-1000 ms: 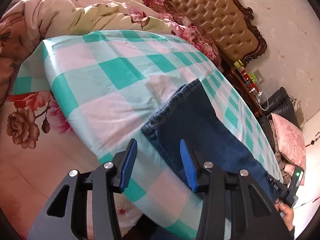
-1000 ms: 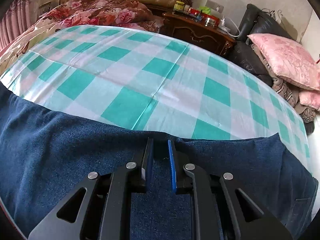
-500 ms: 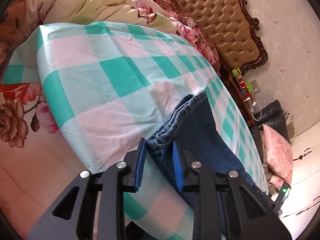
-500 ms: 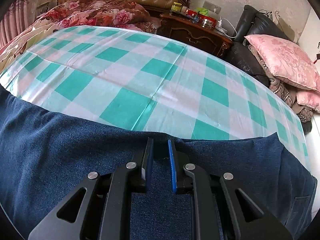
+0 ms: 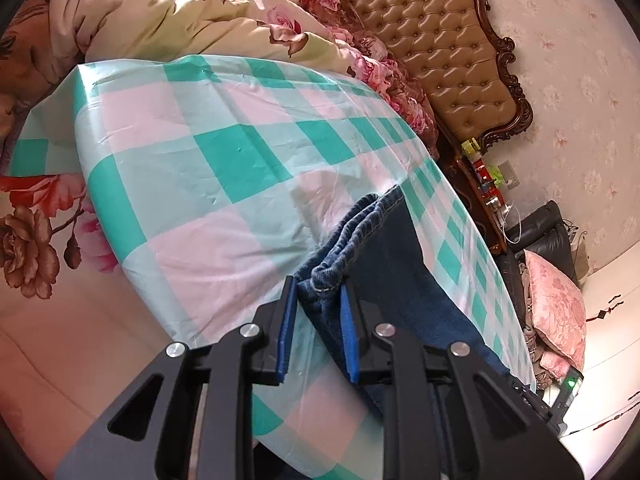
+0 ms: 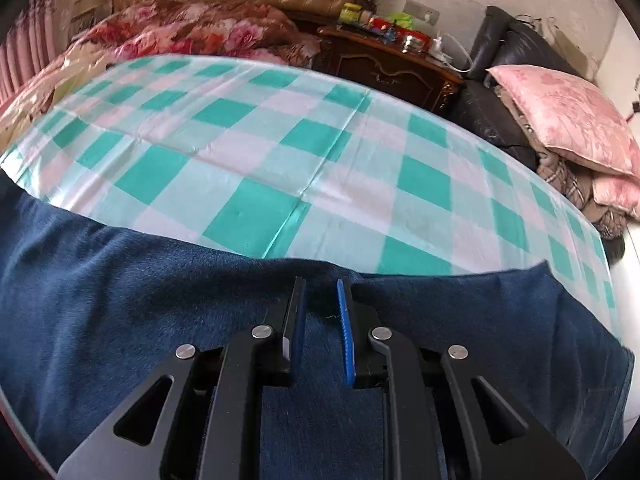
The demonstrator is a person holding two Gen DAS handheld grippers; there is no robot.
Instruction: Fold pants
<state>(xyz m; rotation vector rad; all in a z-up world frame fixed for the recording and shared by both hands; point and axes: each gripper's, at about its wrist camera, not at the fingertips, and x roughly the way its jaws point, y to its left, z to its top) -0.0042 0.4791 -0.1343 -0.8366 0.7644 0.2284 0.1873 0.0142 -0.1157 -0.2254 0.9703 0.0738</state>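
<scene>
Dark blue jeans (image 5: 396,264) lie along the near edge of a bed covered by a teal and white checked sheet (image 5: 224,160). My left gripper (image 5: 318,290) is shut on the bunched hem ends of the legs (image 5: 340,256), lifted slightly off the sheet. In the right wrist view the jeans (image 6: 120,292) fill the lower half, with the waist end at the right. My right gripper (image 6: 322,294) is shut on the far folded edge of the jeans near their middle.
A floral quilt (image 5: 168,12) is heaped at the head of the bed below a tufted headboard (image 5: 436,36). A dark nightstand (image 6: 384,64) with small items, a black sofa (image 6: 500,92) and pink pillows (image 6: 568,112) stand beyond the bed.
My left gripper went from open beside the leg ends to shut on the hems and has drawn them up. The right gripper stays clamped and the view has shifted slightly.
</scene>
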